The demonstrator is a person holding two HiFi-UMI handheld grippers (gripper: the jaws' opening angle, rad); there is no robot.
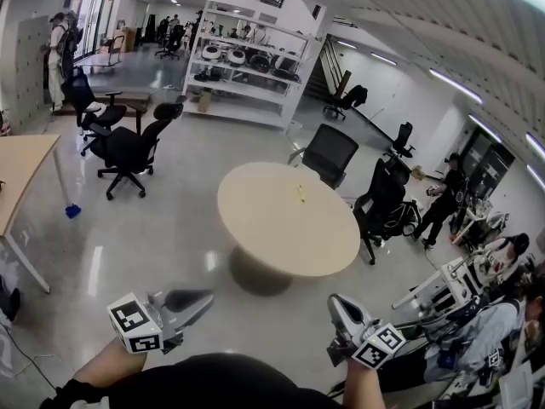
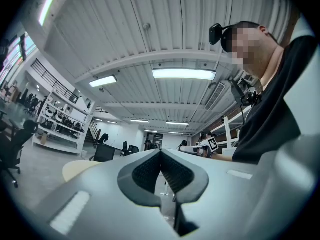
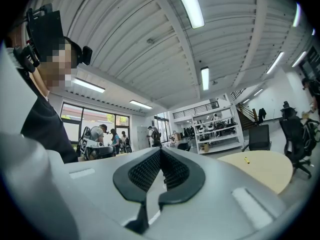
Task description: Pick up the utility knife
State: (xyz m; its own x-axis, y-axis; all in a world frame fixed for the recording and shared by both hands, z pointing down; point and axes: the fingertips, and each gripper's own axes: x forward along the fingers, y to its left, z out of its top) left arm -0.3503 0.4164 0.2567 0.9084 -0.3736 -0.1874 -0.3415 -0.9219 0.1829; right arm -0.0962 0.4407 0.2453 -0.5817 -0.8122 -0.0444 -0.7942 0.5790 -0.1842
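Note:
The utility knife [image 1: 301,195] is a small yellow object lying on the far half of a round beige table [image 1: 288,228] in the middle of the room. The right gripper view shows the knife [image 3: 246,160] as a yellow speck on the table [image 3: 265,170]. My left gripper [image 1: 203,299] and right gripper [image 1: 335,302] are held near my body, well short of the table, pointing toward it. The left gripper [image 2: 160,153] has its jaws closed together with nothing between them. So does the right gripper [image 3: 161,151].
Black office chairs [image 1: 329,152] [image 1: 381,204] stand at the table's far right, and more [image 1: 128,150] to its left. A wooden desk [image 1: 21,173] is at the left edge, white shelving [image 1: 243,66] at the back. People [image 1: 443,203] stand and sit at the right.

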